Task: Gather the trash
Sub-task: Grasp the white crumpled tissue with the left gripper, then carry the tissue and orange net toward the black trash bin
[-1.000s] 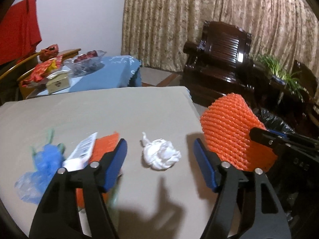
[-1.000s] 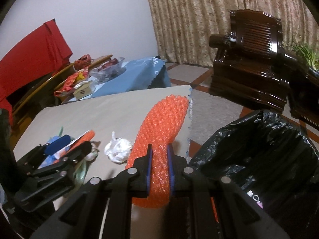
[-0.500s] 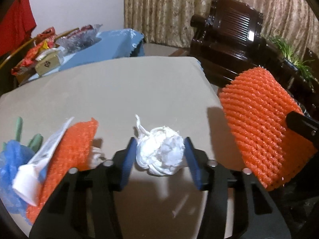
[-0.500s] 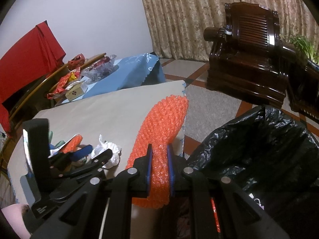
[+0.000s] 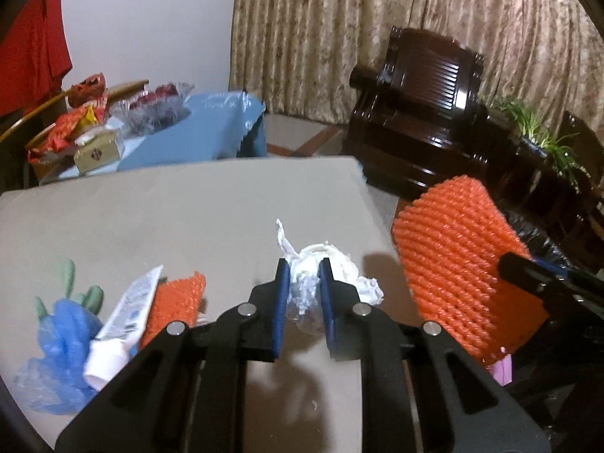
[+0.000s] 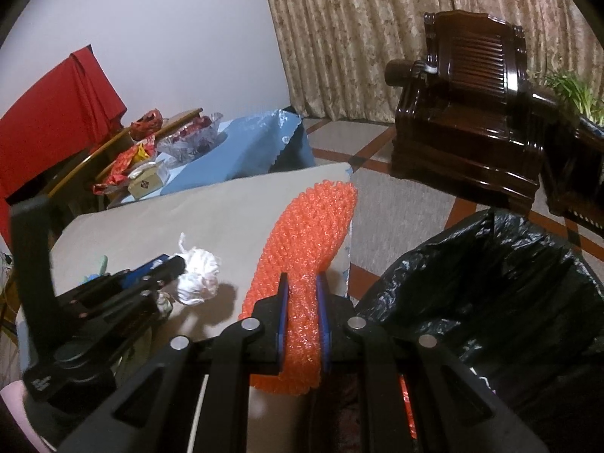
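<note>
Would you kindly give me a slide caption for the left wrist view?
Left gripper shut on a white wad on the table; orange net held at right.

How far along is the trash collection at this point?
Done: little can be confirmed inside the black trash bag. In hand: the left gripper pinches the white wad; the right gripper clamps the orange foam net. Left: tube, blue plastic, small orange net.
</note>
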Tool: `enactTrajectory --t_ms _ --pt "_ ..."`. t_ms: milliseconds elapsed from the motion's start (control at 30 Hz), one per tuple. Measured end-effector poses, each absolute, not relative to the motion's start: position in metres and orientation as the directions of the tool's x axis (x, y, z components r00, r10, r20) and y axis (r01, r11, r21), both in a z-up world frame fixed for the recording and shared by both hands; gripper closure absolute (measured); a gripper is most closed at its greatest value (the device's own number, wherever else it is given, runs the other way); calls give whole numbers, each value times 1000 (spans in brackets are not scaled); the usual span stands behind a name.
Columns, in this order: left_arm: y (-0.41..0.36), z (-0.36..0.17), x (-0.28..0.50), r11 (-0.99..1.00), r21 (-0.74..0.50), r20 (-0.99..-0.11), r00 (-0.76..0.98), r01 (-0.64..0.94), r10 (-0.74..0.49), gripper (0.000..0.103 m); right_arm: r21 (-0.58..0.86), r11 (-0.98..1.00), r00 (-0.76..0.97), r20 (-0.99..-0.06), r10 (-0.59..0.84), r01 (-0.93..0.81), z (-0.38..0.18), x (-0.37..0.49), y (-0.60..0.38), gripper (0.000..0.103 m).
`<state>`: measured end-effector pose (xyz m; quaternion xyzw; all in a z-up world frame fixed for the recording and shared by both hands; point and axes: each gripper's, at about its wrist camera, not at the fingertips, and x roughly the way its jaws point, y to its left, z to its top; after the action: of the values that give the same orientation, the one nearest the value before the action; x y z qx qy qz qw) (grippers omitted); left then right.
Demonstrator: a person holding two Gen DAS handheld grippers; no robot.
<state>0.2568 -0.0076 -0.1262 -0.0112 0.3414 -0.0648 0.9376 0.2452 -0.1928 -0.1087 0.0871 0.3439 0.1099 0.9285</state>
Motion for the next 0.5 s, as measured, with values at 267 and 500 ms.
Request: enactTrajectory --t_ms 267,500 --pt "-23 -91 231 983 -77 -592 786 164 -178 87 220 967 769 -594 238 -129 -89 226 -206 89" --pt "-54 -71 214 964 -98 -559 788 246 -258 87 202 977 796 -580 173 -65 -74 201 -241 89"
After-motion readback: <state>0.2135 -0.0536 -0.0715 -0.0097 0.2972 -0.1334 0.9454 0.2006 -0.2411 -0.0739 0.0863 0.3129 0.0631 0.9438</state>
